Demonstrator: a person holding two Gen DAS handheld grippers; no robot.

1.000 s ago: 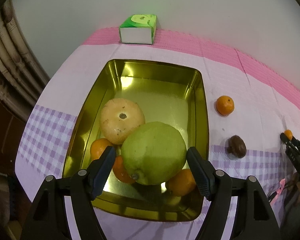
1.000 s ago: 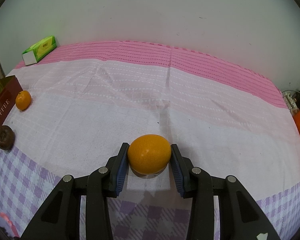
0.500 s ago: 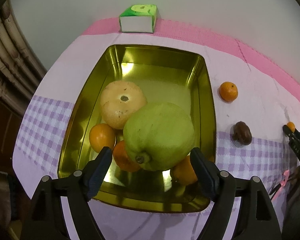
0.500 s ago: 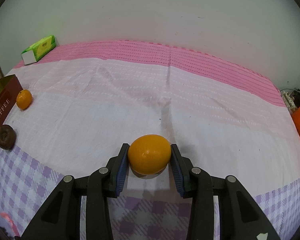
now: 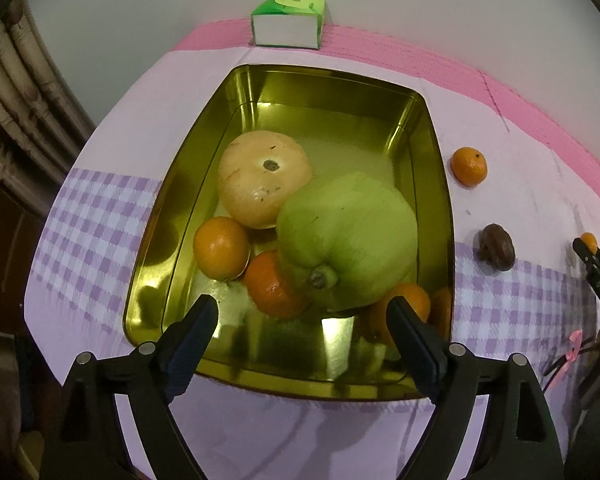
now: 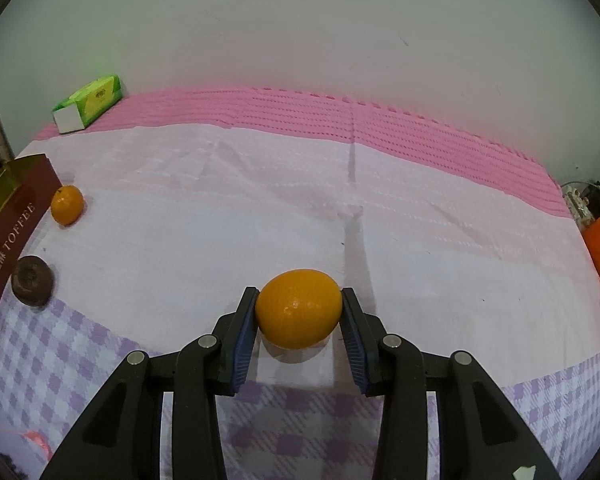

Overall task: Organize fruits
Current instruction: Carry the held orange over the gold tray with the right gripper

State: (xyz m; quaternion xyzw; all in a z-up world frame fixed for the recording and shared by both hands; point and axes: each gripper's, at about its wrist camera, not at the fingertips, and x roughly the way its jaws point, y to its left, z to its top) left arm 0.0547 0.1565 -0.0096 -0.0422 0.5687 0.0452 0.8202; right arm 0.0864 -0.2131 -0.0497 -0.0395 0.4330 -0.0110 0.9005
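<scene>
The right gripper (image 6: 299, 312) is clamped on an orange (image 6: 299, 309), both blue pads pressed against its sides. The orange sits low over the tablecloth (image 6: 260, 208), just above the purple checked band; whether it touches the cloth cannot be told.

The left gripper (image 5: 302, 324) hangs with its fingers spread wide and nothing between them, above the near end of a gold tin (image 5: 446, 216). Inside the tin, nearest the fingers, lie a deep-coloured tangerine (image 5: 270, 286) and, to the right, another small orange fruit (image 5: 414, 300) partly tucked under a big green pomelo (image 5: 348, 240). The pomelo rests on the smaller fruits, its stem end turned toward the camera. To the left of it sits a round orange fruit (image 5: 220, 248) against the tin's left wall, and behind that a pale yellow grapefruit (image 5: 264, 178) touching the pomelo. The far half of the tin holds no fruit.

Outside the tin on its right side, a dark brown fruit (image 5: 496, 247) lies on the cloth at the edge of the checked band, and farther back a small mandarin (image 5: 469, 167) lies near the tin's wall. In the right wrist view the tin's outer side is dark red and reads "TOFFEE".

At the far edge of the table, on the pink strip against the wall, stands a green tissue pack (image 5: 287, 20).
</scene>
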